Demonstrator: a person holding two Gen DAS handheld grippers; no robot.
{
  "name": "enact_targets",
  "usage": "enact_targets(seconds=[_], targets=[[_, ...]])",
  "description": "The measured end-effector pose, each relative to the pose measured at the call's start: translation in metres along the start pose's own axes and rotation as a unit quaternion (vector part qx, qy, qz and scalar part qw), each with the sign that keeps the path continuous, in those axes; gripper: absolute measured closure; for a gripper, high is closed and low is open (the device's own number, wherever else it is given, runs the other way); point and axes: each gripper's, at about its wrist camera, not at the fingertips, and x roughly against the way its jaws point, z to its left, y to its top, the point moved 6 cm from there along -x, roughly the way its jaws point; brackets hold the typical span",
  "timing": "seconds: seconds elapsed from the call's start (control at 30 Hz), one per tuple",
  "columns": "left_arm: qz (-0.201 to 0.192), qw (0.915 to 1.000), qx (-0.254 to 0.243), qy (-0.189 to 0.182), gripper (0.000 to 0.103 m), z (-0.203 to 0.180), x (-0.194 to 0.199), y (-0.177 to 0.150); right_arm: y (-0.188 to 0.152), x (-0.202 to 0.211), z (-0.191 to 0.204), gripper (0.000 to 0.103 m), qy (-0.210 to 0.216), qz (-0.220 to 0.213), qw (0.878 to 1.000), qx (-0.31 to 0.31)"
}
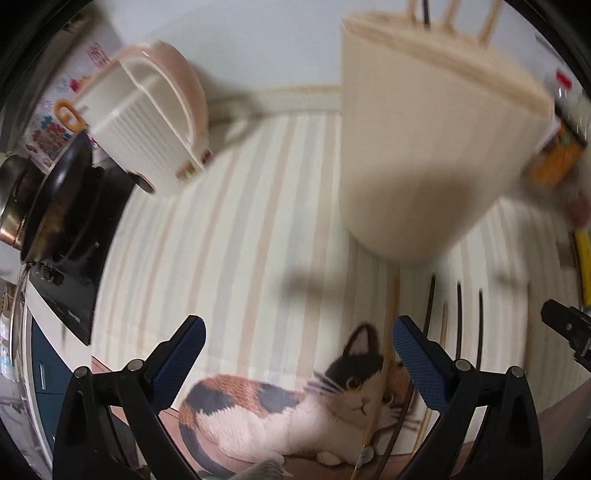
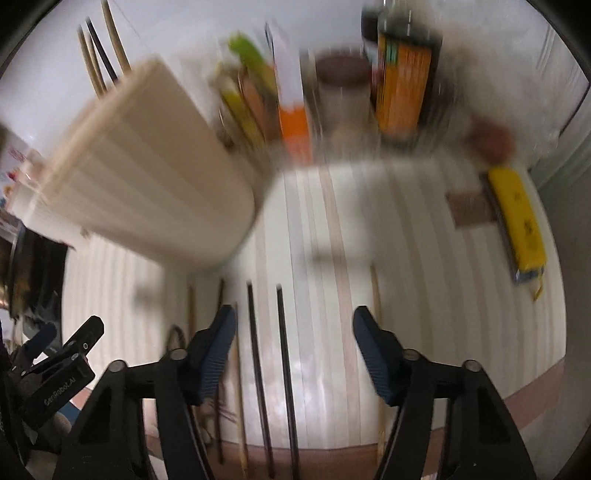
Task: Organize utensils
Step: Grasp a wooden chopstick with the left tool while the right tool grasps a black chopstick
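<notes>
A tall cream utensil holder [image 1: 417, 147] stands on the striped mat [image 1: 240, 229] with a few chopsticks [image 1: 450, 14] sticking out of its top; it also shows in the right wrist view [image 2: 147, 184]. Several loose chopsticks, dark [image 2: 284, 350] and wooden [image 2: 377, 325], lie on the mat in front of it. My left gripper [image 1: 299, 339] is open and empty above the mat's cat picture [image 1: 295, 402]. My right gripper [image 2: 295, 328] is open and empty, its fingers straddling two dark chopsticks [image 2: 255, 332].
A white and pink rack [image 1: 147, 122] stands at the back left beside a stove with a dark pan [image 1: 62, 199]. Bottles and boxes [image 2: 402, 74] line the back wall. A yellow packet [image 2: 517, 221] lies at the right.
</notes>
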Motion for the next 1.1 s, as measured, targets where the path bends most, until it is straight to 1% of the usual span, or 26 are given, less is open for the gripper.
enact_targets(seconds=[0.17,0.23,0.27,0.3,0.33,0.37,0.4,0.43,0.5,0.53,0.57,0.63,0.67,0.7,0.73,0.77,0.83,0.93,1.0,1.1], targets=[[0.023,0.9996,-0.019,0.0,0.001,-0.013,-0.019,-0.017,-0.021,-0.028,0.0,0.05,-0.013,0.041,0.999,0.001],[0.029,0.9992,-0.024,-0.01,0.001,-0.018,-0.027,-0.021,-0.027,-0.036,0.0,0.054,-0.015,0.052,0.999,-0.001],[0.037,0.9987,-0.028,-0.021,0.002,-0.023,-0.032,-0.024,-0.03,-0.04,-0.001,0.056,-0.015,0.059,0.998,-0.003],[0.044,0.998,-0.033,-0.031,0.01,-0.027,-0.035,-0.026,-0.033,-0.044,-0.002,0.06,-0.015,0.065,0.998,-0.006],[0.053,0.9971,-0.038,-0.039,0.022,-0.031,-0.039,-0.029,-0.036,-0.048,-0.004,0.061,-0.016,0.07,0.997,-0.008],[0.063,0.9959,-0.043,-0.048,0.026,-0.036,-0.044,-0.032,-0.037,-0.05,-0.004,0.063,-0.016,0.073,0.997,-0.009],[0.069,0.995,-0.047,-0.055,0.032,-0.041,-0.047,-0.034,-0.04,-0.053,-0.006,0.065,-0.016,0.077,0.997,-0.012],[0.074,0.9941,-0.051,-0.061,0.039,-0.045,-0.05,-0.037,-0.04,-0.054,-0.008,0.066,-0.017,0.079,0.997,-0.014],[0.085,0.9922,-0.057,-0.07,0.047,-0.054,-0.056,-0.04,-0.043,-0.057,-0.012,0.066,-0.019,0.083,0.996,-0.016],[0.091,0.9913,-0.06,-0.074,0.054,-0.058,-0.059,-0.041,-0.044,-0.058,-0.013,0.066,-0.019,0.084,0.996,-0.018],[0.093,0.9909,-0.063,-0.074,0.058,-0.06,-0.061,-0.041,-0.045,-0.058,-0.015,0.066,-0.019,0.086,0.996,-0.019],[0.101,0.9896,-0.072,-0.073,0.073,-0.065,-0.068,-0.043,-0.046,-0.059,-0.018,0.066,-0.019,0.088,0.996,-0.022],[0.097,0.9899,-0.067,-0.079,0.075,-0.065,-0.068,-0.041,-0.048,-0.06,-0.019,0.066,-0.018,0.091,0.995,-0.022],[0.098,0.9894,-0.065,-0.085,0.081,-0.065,-0.068,-0.041,-0.049,-0.061,-0.02,0.066,-0.017,0.094,0.995,-0.021],[0.1,0.9887,-0.062,-0.092,0.089,-0.064,-0.068,-0.04,-0.05,-0.062,-0.02,0.066,-0.016,0.097,0.995,-0.021],[0.101,0.9889,-0.06,-0.091,0.095,-0.061,-0.069,-0.039,-0.052,-0.063,-0.02,0.066,-0.014,0.101,0.995,-0.019],[0.105,0.9892,-0.044,-0.093,0.098,-0.052,-0.07,-0.038,-0.058,-0.069,-0.015,0.066,-0.005,0.113,0.993,-0.013],[0.111,0.9893,-0.027,-0.09,0.098,-0.037,-0.071,-0.039,-0.063,-0.076,-0.008,0.066,-0.01,0.121,0.993,0.004],[0.117,0.9888,-0.018,-0.091,0.098,-0.026,-0.071,-0.041,-0.068,-0.082,-0.005,0.066,-0.028,0.128,0.991,0.018],[0.122,0.9884,-0.006,-0.09,0.098,-0.012,-0.071,-0.044,-0.072,-0.081,-0.006,0.08,-0.049,0.124,0.99,0.036]])
